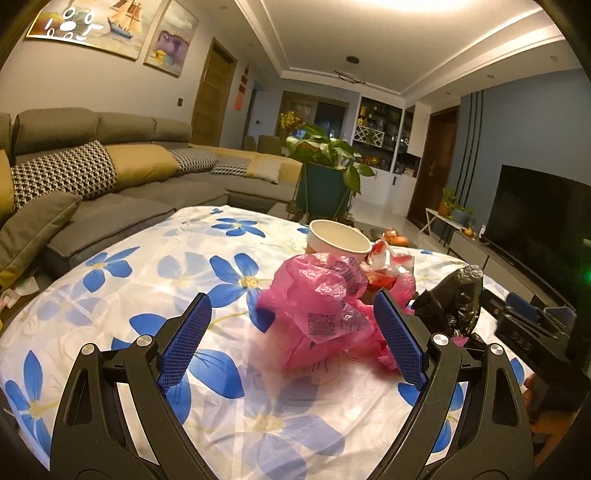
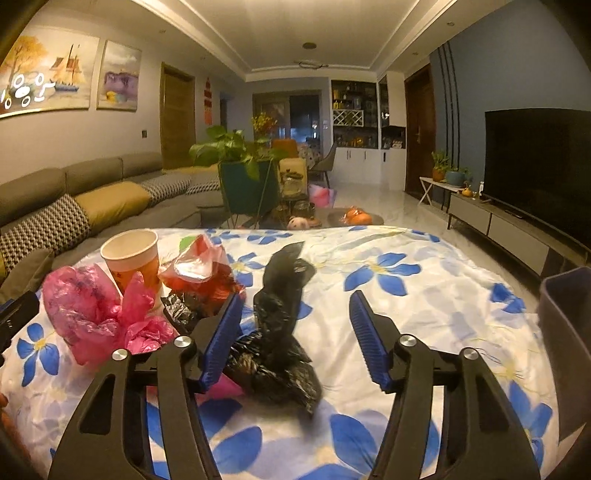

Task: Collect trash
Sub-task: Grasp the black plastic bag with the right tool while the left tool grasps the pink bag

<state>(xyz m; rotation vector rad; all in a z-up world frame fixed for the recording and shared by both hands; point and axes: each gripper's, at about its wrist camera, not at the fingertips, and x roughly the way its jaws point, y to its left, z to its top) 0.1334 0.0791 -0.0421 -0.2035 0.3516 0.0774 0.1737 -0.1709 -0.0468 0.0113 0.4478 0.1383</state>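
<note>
The left claw [image 1: 291,317] is spread wide around the pink bag [image 1: 325,314], not squeezing it. The right claw [image 2: 295,321] is spread too, with the black bag [image 2: 280,332] lying between its fingers on the flowery surface [image 2: 424,295]

Warm dim ceiling light [image 1: 406,7], glare on paintings [image 1: 74,26], fisheye edges bent, black bag [image 2: 280,325] motion-blurred.
</note>
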